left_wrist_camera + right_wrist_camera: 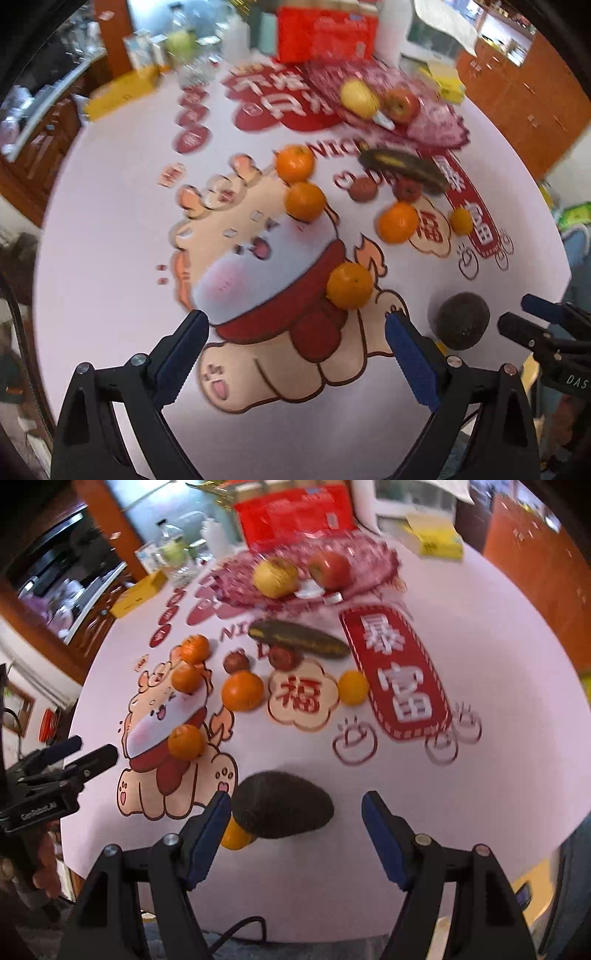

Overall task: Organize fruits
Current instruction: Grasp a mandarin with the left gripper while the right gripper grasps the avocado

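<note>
1. on a round table [110, 258] covered with a pale cloth printed with a cartoon animal [266, 280], loose fruit lies scattered, with the avocado [282, 805] as the nearest piece.
2. the right gripper [295, 814] hangs over the avocado with its jaws spread wide; the dark fruit sits between the blue pads, close to the left pad, and nothing is pinched.
3. a small orange fruit [234, 836] peeks out from behind the avocado, touching it on the near left side.
4. the left gripper [297, 330] hovers left of the avocado above the cartoon animal, jaws spread and empty; one mandarin [349, 285] lies just beyond its right finger.
5. farther from the avocado, more mandarins, two small reddish fruits and a dark, overripe banana [299, 638] lie in a loose group.
6. beyond the banana, farthest from the avocado, a red-patterned plate [373, 559] holds a yellow fruit [275, 578] and a red apple [330, 570] side by side.
</note>
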